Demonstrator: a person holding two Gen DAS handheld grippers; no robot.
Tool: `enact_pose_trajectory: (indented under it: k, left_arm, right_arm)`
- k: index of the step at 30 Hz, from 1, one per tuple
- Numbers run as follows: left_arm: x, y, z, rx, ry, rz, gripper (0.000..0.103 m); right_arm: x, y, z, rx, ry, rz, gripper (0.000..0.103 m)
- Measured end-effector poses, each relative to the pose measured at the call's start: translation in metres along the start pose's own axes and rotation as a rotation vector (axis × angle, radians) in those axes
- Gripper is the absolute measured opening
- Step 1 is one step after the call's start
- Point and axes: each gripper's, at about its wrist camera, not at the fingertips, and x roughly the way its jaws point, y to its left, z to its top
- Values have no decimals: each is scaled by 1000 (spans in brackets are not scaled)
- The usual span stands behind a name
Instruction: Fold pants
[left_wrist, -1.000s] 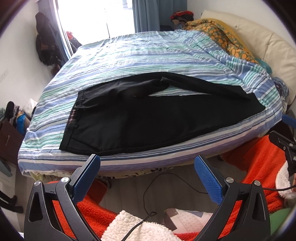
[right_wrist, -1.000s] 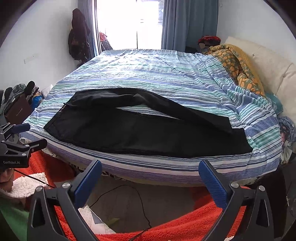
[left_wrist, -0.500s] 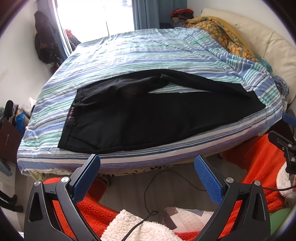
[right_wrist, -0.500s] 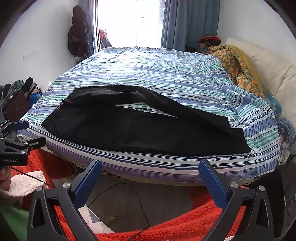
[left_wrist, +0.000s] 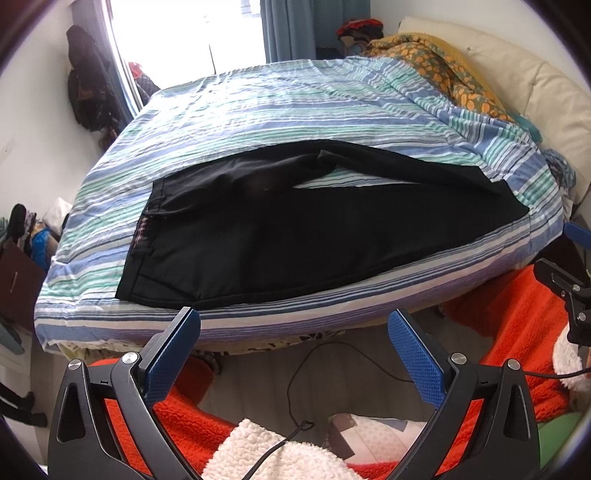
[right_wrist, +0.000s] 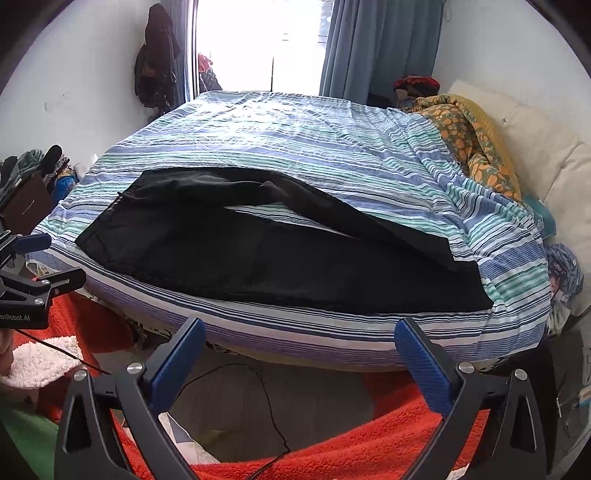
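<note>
- Your left gripper (left_wrist: 293, 345) hangs off the near edge of the bed (left_wrist: 303, 110), over the floor, not touching anything.
- Its blue fingers (left_wrist: 171, 356) are spread wide, nothing between them.
- Your right gripper (right_wrist: 299, 352) is the same: off the bed's near edge, fingers (right_wrist: 421, 365) spread wide, holding nothing.
- The pants (left_wrist: 295, 229) are black and lie flat on the striped sheet (left_wrist: 258, 122), along the near side of the bed.
- Waistband (left_wrist: 142, 236) is at the left end in both views; legs run out to the right.
- The near leg lies straight along the bed edge; the far leg angles away from it, with a wedge of striped sheet showing between the two.
- The leg ends (right_wrist: 469, 280) reach close to the right corner of the bed, and there the far leg's hem overlaps the near leg.
- In the left wrist view your right gripper's tip shows at the right edge (left_wrist: 565, 280), below the bed corner, well apart from the pants.
- In the right wrist view your left gripper shows at the left edge (right_wrist: 29, 273), just beside the bed's left corner, also clear of the pants.
- An orange patterned blanket (right_wrist: 469, 140) is bunched at the far right of the bed, against a cream headboard (right_wrist: 546, 162).
- A red fleece (right_wrist: 332, 443) sits under both grippers, with a black cable (left_wrist: 295, 398) running across the floor.
- A window (right_wrist: 258, 44) with a blue curtain (right_wrist: 369, 48) is behind the bed; dark clothes (right_wrist: 155, 59) hang on the left wall.
</note>
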Motion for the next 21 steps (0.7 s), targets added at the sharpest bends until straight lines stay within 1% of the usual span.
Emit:
enact_pose_trajectory:
  k: [11, 14, 18, 21]
  left_arm:
    - [-1, 0, 0, 0, 4, 11, 102]
    - [0, 2, -1, -5, 7, 14, 102]
    - [2, 4, -1, -11, 11, 16, 102]
    - [2, 5, -2, -10, 13, 19, 102]
  right_arm:
    - [2, -7, -1, 17, 24, -74, 99]
    - [4, -9, -1, 24, 25, -71, 99]
    - [5, -9, -2, 28, 26, -41, 100]
    - [6, -9, -2, 28, 28, -42, 101]
